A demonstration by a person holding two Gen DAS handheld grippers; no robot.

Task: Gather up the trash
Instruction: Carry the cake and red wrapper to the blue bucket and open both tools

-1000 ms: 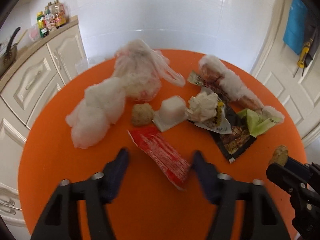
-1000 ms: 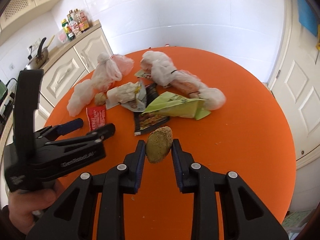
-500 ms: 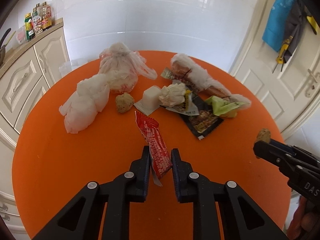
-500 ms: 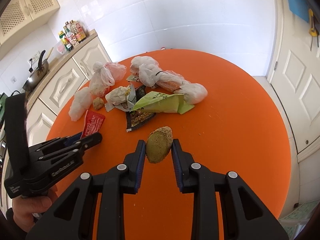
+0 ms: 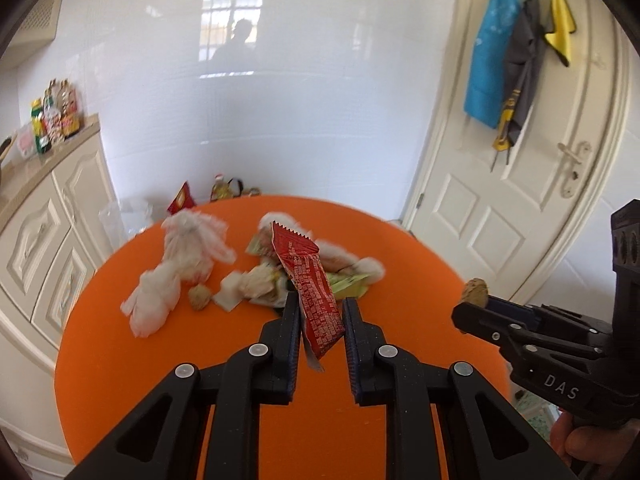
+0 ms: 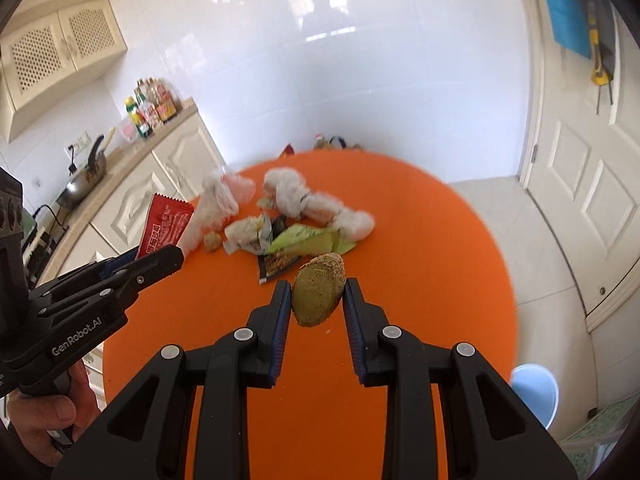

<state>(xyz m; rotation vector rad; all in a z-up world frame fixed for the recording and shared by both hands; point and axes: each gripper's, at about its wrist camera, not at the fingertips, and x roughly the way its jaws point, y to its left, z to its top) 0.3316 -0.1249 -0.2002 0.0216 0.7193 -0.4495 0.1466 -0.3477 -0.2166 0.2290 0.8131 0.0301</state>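
- Two pieces of trash are off the table at once: a red wrapper (image 5: 310, 284) clamped in the left gripper (image 5: 320, 320), and a brown lump (image 6: 318, 290) clamped in the right gripper (image 6: 316, 300).
- Likely slip, as I judge it: the wrapper is thin and slick, pinched only near its lower end, so most of it stands free above the jaws and could slide out or flop over if the hand swings fast.
- The lump looks crumbly and is held by its sides only; a hard squeeze or a jolt could break it or let it drop back on the orange table (image 6: 420, 240).
- Both grippers sit close together at the lower part of each view, so a collision is possible; in the left wrist view the right gripper shows at the right edge.
- In its own view the wrapper rises from between the jaws at lower centre toward mid-frame; the lump sits right between the right fingertips at centre.
- Remaining trash lies in a cluster at mid-frame on the table: white plastic bags (image 5: 176, 276), a green wrapper (image 6: 308, 238) and a dark packet (image 6: 276, 264), well apart from both grippers.
- A pale blue bin (image 6: 534, 396) shows at the lower right of the right wrist view, beside the table.
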